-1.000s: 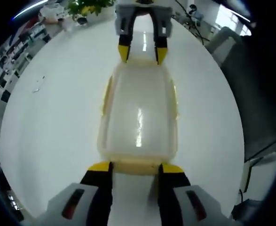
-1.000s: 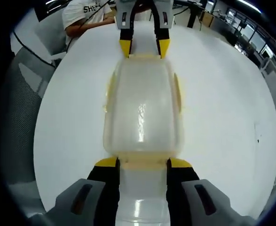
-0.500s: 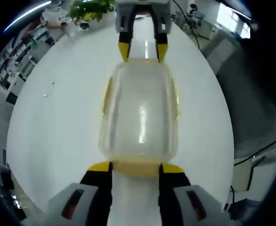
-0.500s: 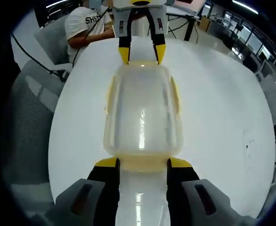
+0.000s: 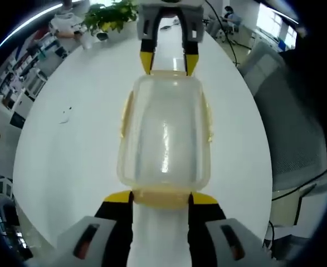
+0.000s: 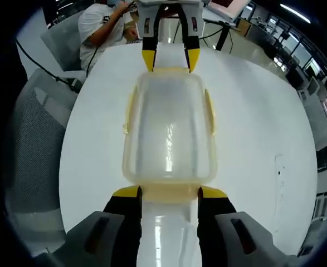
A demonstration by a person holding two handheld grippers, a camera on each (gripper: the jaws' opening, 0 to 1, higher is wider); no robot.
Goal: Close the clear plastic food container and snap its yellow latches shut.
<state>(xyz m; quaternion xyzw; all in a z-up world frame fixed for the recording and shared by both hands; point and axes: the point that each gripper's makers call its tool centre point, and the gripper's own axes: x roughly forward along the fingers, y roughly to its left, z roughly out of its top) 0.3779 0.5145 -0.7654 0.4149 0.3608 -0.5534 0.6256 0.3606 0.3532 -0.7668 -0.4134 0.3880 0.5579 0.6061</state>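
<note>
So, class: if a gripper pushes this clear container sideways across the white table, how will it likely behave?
The container looks empty, so probably light. It sits low and wide on the smooth, glossy table, so it would likely slide rather than tip. Its thin clear walls may flex slightly.

Left gripper view: looks along its own fingers (image 5: 117, 198), steeply down onto the white desk (image 5: 68, 161), very near one short end of the clear container (image 5: 164, 139).
Right gripper view: same close, downward look from the opposite short end.
Shared: container (image 6: 169, 133), desk, and each view's far edge shows the other gripper facing it.
</note>
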